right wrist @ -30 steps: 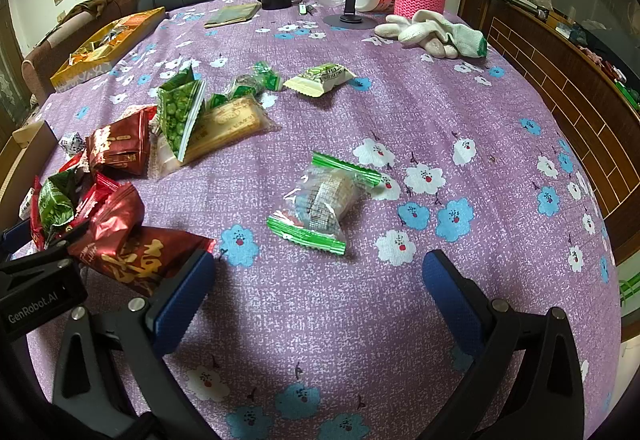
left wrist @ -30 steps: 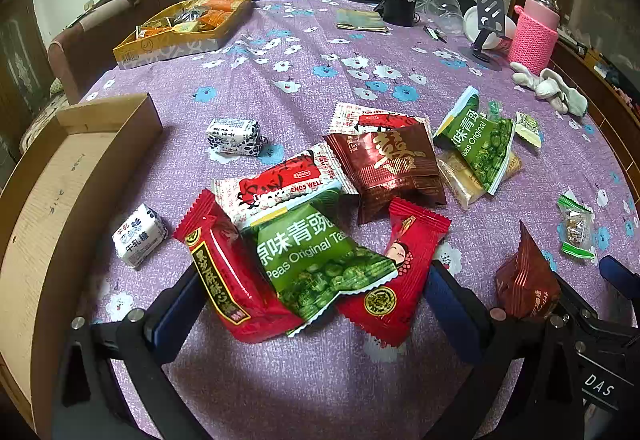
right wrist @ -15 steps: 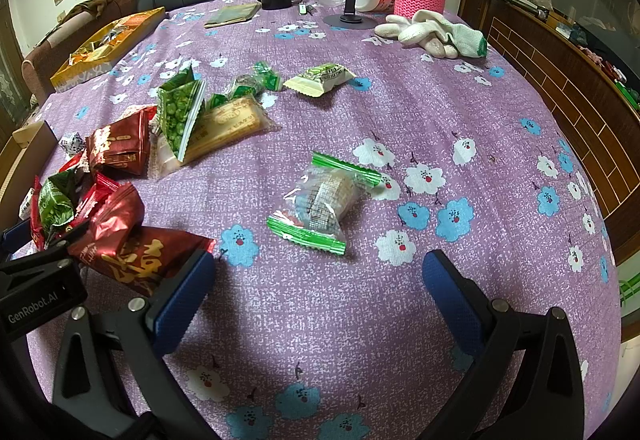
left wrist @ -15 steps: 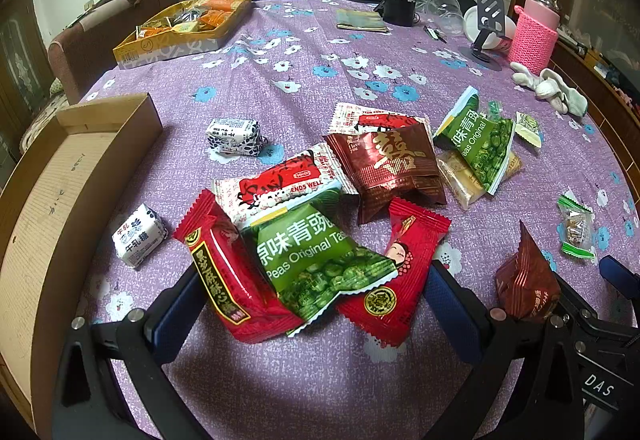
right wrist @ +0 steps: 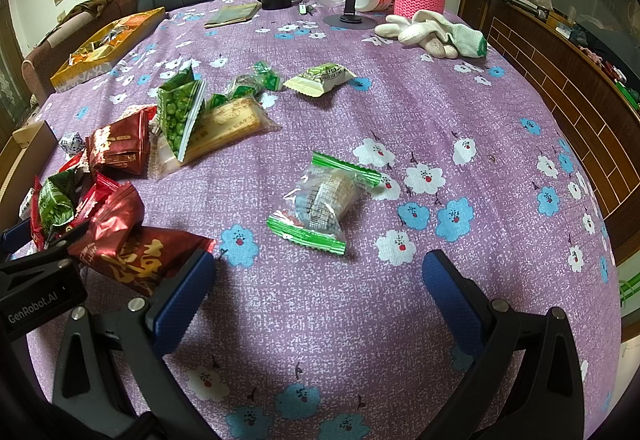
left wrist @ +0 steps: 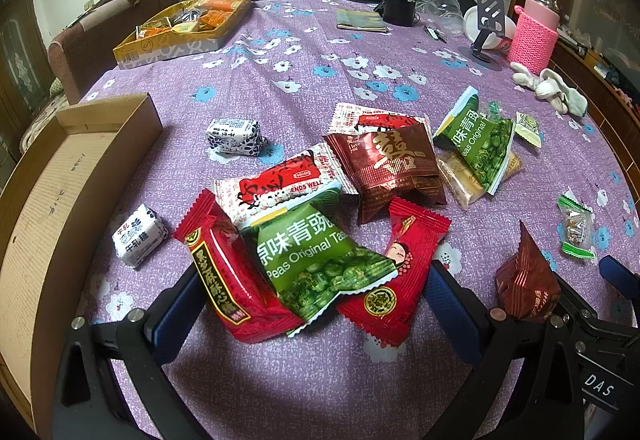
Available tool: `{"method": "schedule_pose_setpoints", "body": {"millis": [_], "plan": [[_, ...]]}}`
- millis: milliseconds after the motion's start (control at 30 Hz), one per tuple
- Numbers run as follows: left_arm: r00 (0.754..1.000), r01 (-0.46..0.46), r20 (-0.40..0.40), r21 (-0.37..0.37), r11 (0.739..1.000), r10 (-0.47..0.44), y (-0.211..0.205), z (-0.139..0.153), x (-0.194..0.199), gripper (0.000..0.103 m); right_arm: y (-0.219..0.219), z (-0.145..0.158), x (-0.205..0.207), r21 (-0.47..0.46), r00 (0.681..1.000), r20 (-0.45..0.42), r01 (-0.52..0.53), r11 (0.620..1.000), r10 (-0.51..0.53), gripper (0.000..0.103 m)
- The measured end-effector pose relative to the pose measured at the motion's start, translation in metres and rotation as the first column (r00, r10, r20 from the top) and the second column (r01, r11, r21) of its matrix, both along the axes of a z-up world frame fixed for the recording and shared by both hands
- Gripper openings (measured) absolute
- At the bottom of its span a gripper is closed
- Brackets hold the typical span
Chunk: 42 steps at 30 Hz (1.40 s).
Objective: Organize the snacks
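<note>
Purple floral tablecloth [right wrist: 460, 88]: covers the whole table; carries every snack packet.
Change over the last second: none detectable; packets and both grippers sit exactly as in the earlier views.
Meaning for the task: likely a pause before a first pick; sorting not yet begun, cardboard tray holding nothing.
Left gripper [left wrist: 308, 306]: spread wide, holding nothing; blue pads flank the near pile without clamping it.
Near pile: green peas packet [left wrist: 320, 256] lying over a red pastry packet [left wrist: 224, 276] on its left and a red cartoon-face packet [left wrist: 394, 280] on its right; white-and-red packet [left wrist: 280, 186] just behind.
Right gripper [right wrist: 316, 294]: spread wide, holding nothing; bare cloth between the pads.
Clear green-ended packet [right wrist: 324, 196]: alone on the cloth, just ahead of the right gripper; probably the easiest first target.
Dark red foil packet [right wrist: 132, 244]: beside the right gripper's left pad, apart from the pad's inner face; contact with its outer side not discernible.
Second cluster: maroon packet [left wrist: 390, 164], another green peas packet [left wrist: 478, 140] leaning on a yellowish clear packet [left wrist: 464, 178].
Milk-candy cubes: one [left wrist: 138, 240] near the tray wall, one [left wrist: 234, 136] farther back.
Cardboard tray [left wrist: 100, 148]: at the left table edge; probable destination.
Yellow gift box [left wrist: 172, 48]: far left corner, already holding wrapped sweets.
Risk: overlapped slippery wrappers may lift or slide together.
</note>
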<state>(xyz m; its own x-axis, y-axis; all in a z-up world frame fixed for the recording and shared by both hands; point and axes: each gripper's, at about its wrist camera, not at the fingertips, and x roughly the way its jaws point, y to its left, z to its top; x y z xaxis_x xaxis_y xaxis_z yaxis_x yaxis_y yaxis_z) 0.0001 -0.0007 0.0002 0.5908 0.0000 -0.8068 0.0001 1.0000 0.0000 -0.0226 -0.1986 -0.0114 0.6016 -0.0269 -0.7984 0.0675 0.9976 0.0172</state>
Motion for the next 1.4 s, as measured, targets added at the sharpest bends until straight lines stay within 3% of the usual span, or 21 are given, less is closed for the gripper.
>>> {"method": "schedule_pose_setpoints", "body": {"millis": [833, 967, 1100, 1167, 1200, 1233, 1267, 1333, 1400], "plan": [[1.0, -0.019, -0.003, -0.003, 1.0, 0.019, -0.002, 0.001, -0.002, 0.103, 0.0, 0.0, 0.0, 0.002, 1.0, -0.001, 0.002, 1.0, -0.002, 0.103], [0.997, 0.048, -0.063, -0.002, 0.999, -0.048, -0.001, 0.002, 0.0, 0.103, 0.0, 0.0, -0.001, 0.007, 0.998, -0.052, 0.032, 0.999, -0.031, 0.103], [0.977, 0.18, -0.111, -0.006, 0.984, -0.179, 0.004, 0.002, -0.002, 0.103, 0.0, -0.001, -0.007, 0.007, 0.998, -0.057, 0.003, 1.0, -0.003, 0.103], [0.965, 0.224, -0.131, -0.028, 0.974, -0.226, 0.009, 0.006, -0.009, 0.096, 0.0, 0.0, -0.009, 0.005, 0.999, -0.054, -0.005, 1.0, 0.005, 0.103], [0.965, 0.233, -0.113, -0.053, 0.971, -0.238, 0.016, 0.011, -0.015, 0.088, 0.001, 0.0, -0.01, 0.004, 0.999, -0.053, -0.005, 1.0, 0.005, 0.103], [0.965, 0.237, -0.096, -0.068, 0.969, -0.243, 0.02, 0.015, -0.021, 0.072, 0.001, 0.001, -0.011, 0.002, 0.999, -0.052, -0.004, 1.0, 0.004, 0.103], [0.966, 0.244, -0.067, -0.084, 0.966, -0.25, 0.027, 0.023, -0.029, 0.068, 0.002, 0.001, -0.012, -0.003, 0.999, -0.049, -0.007, 1.0, 0.007, 0.103], [0.967, 0.255, 0.017, -0.093, 0.962, -0.255, 0.043, 0.043, -0.044, 0.068, 0.003, 0.004, -0.014, -0.041, 0.999, -0.034, -0.007, 0.999, 0.006, 0.1], [0.958, 0.264, 0.122, -0.035, 0.964, -0.258, 0.06, 0.071, -0.06, 0.069, 0.007, 0.015, -0.023, -0.138, 1.0, 0.019, -0.011, 0.99, 0.014, 0.097]]}}
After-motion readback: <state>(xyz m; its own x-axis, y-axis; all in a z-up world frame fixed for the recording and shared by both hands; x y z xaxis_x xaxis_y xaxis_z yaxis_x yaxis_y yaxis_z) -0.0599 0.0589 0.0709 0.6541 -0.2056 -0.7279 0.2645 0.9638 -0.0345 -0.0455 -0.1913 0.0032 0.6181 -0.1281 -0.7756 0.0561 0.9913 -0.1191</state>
